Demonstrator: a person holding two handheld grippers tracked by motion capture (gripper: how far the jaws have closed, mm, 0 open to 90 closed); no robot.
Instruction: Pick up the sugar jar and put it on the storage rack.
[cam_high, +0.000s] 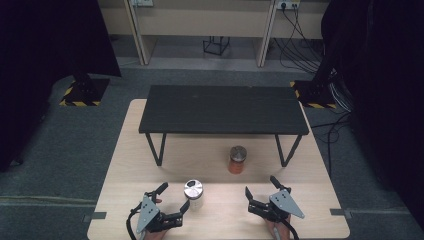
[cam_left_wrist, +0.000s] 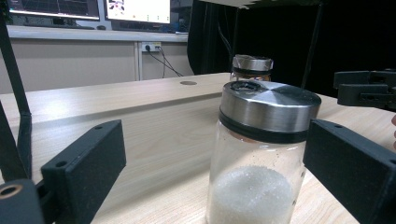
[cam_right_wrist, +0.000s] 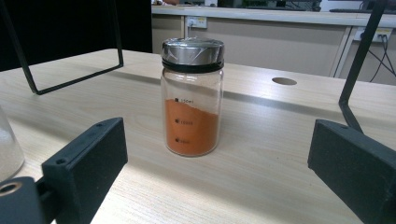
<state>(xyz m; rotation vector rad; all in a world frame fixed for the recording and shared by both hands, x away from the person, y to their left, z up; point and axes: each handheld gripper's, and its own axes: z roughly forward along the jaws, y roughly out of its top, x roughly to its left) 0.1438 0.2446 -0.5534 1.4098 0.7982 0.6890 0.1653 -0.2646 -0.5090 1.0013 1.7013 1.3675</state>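
A glass jar of white grains (cam_high: 193, 194) with a metal lid stands near the table's front edge. My left gripper (cam_high: 173, 196) is open around it. In the left gripper view the white jar (cam_left_wrist: 261, 154) sits between the jaws, close to the right-hand one, and I see no pad pressing on it. A jar of orange powder (cam_high: 237, 160) stands farther back, under the shelf's front edge. My right gripper (cam_high: 260, 185) is open and points at it. In the right gripper view the orange jar (cam_right_wrist: 192, 98) stands upright beyond the tips of the gripper (cam_right_wrist: 215, 172), apart from them.
A low black shelf (cam_high: 222, 107) on thin metal legs spans the back of the light wooden table (cam_high: 150, 150). One leg (cam_right_wrist: 350, 84) rises at the right of the orange jar. The tabletop has a round hole (cam_right_wrist: 284, 80). Cables run over the floor at the back right.
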